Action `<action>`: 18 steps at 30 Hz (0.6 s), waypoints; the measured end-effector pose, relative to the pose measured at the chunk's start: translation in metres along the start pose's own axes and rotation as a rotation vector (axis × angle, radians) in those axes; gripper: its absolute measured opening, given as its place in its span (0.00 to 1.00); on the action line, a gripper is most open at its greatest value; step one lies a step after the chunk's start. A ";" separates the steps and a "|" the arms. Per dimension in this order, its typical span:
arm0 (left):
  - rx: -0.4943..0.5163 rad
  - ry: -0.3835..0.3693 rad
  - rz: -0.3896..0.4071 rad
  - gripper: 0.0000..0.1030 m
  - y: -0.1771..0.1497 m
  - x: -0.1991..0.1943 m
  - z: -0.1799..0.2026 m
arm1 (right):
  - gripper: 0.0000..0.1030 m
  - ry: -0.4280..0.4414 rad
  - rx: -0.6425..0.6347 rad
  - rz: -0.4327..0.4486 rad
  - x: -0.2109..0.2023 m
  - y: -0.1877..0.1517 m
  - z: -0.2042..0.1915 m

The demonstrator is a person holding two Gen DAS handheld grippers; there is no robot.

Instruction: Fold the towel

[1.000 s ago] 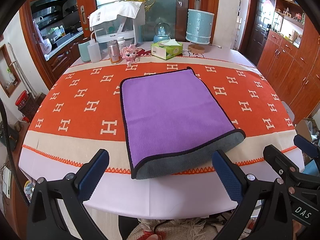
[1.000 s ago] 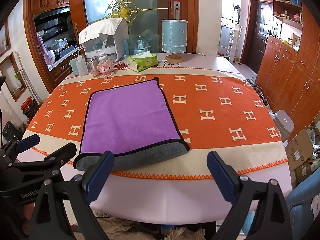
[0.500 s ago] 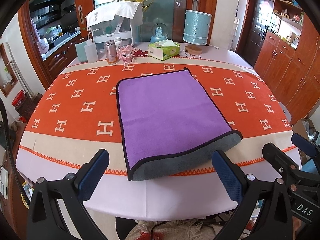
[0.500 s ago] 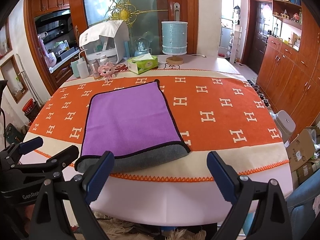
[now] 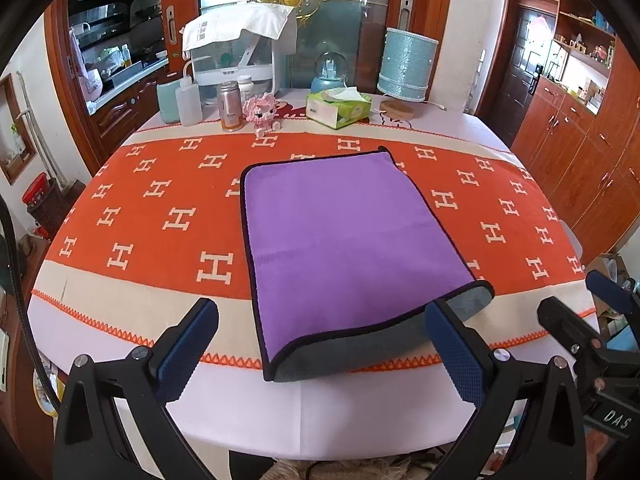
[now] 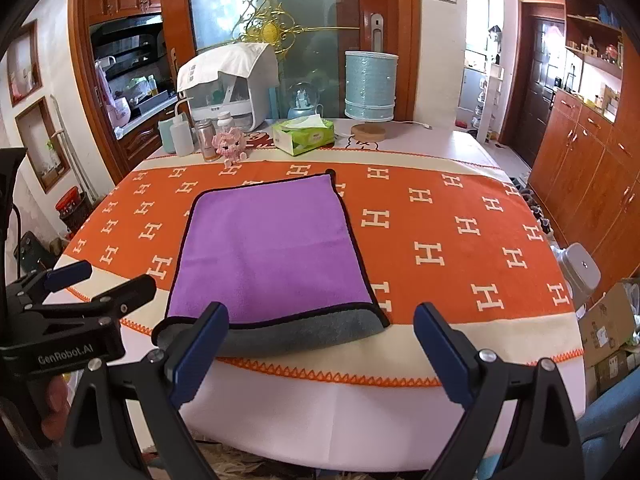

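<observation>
A purple towel (image 5: 344, 240) with black trim and a grey underside lies folded once on the orange-and-cream tablecloth (image 5: 160, 216); its rounded fold faces me at the near edge. It also shows in the right wrist view (image 6: 272, 248). My left gripper (image 5: 320, 356) is open and empty, held just short of the towel's near fold. My right gripper (image 6: 320, 356) is open and empty, in front of the towel's near right corner. Each gripper shows at the edge of the other's view.
At the table's far side stand a tissue box (image 5: 338, 109), a blue lamp (image 5: 406, 68), a pink toy (image 5: 261, 111), bottles (image 5: 188, 100) and a white appliance (image 5: 236, 54). Wooden cabinets (image 5: 580, 152) line the right wall. A blue chair (image 6: 612, 432) is at the near right.
Both grippers have moved a little forward and lower toward the towel's near fold, which now reaches their fingertips in view. The towel has not moved.
</observation>
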State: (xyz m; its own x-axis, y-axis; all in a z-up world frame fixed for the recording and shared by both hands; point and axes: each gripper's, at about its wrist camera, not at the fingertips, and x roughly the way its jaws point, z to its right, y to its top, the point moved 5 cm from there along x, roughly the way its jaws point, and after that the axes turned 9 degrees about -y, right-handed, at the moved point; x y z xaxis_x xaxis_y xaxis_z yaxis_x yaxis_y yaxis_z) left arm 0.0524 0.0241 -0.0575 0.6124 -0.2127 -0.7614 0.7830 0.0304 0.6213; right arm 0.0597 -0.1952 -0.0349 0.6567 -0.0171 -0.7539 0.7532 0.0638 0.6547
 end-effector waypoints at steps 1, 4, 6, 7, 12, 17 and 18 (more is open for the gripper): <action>-0.001 0.001 -0.002 0.99 -0.001 0.003 -0.002 | 0.92 -0.004 -0.006 0.003 0.002 0.000 0.000; -0.002 0.022 0.005 0.99 -0.004 0.009 -0.009 | 0.92 -0.008 -0.026 0.003 0.011 -0.003 -0.001; 0.001 0.038 0.015 0.99 -0.006 0.012 -0.012 | 0.92 0.003 -0.041 -0.007 0.017 -0.004 -0.002; 0.003 0.045 0.017 0.99 -0.008 0.013 -0.014 | 0.92 0.009 -0.049 -0.015 0.022 -0.006 -0.003; -0.008 0.069 -0.011 0.99 -0.020 0.029 -0.029 | 0.92 0.031 -0.072 -0.036 0.041 -0.012 -0.002; -0.061 0.016 -0.069 0.99 -0.036 0.047 -0.050 | 0.87 0.040 -0.126 -0.034 0.059 -0.015 0.002; -0.064 0.011 -0.072 0.99 -0.038 0.049 -0.052 | 0.86 0.050 -0.138 -0.041 0.065 -0.015 0.003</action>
State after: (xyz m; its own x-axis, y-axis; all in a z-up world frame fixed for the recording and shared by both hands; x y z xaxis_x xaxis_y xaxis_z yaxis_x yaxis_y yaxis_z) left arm 0.0581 0.0631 -0.1282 0.5551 -0.2062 -0.8058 0.8302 0.0779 0.5520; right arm 0.0912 -0.2003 -0.0939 0.6199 0.0268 -0.7842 0.7652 0.2005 0.6118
